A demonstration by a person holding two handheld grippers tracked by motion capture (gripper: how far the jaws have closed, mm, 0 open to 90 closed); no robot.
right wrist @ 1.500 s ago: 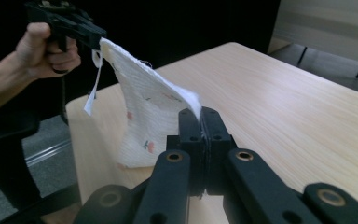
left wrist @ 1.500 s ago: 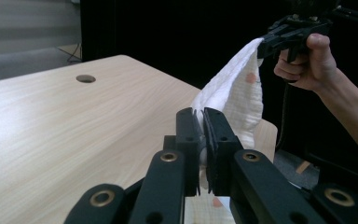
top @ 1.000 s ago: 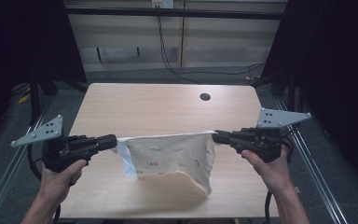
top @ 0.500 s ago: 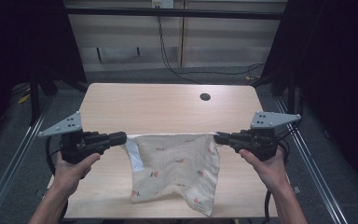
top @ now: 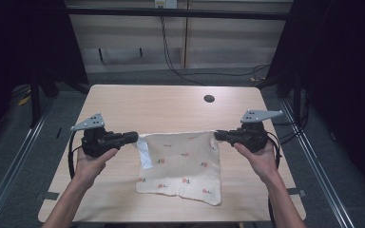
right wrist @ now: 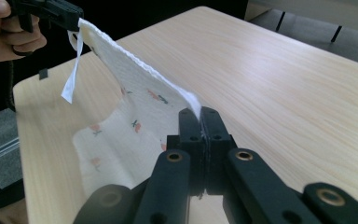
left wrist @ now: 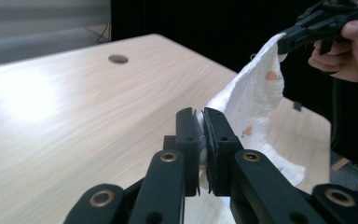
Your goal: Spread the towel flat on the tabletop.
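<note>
One white cloth w/ small flower prints [top: 183, 164] lies partly on the light wooden surface [top: 161, 107]. Two tongs: left tongs [top: 134, 137] & right tongs [top: 217, 135] each clamped on one top corner.

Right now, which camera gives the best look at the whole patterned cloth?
The high view: the cloth shows complete, top edge stretched between the left claw and right claw, lower part lying on the table. The left gripper view shows it edge-on behind its jaws; the right gripper view shows the top edge and a hanging tag.

Light wooden table [top: 123, 102] on grey floor [top: 24, 156], dark surroundings.
</note>
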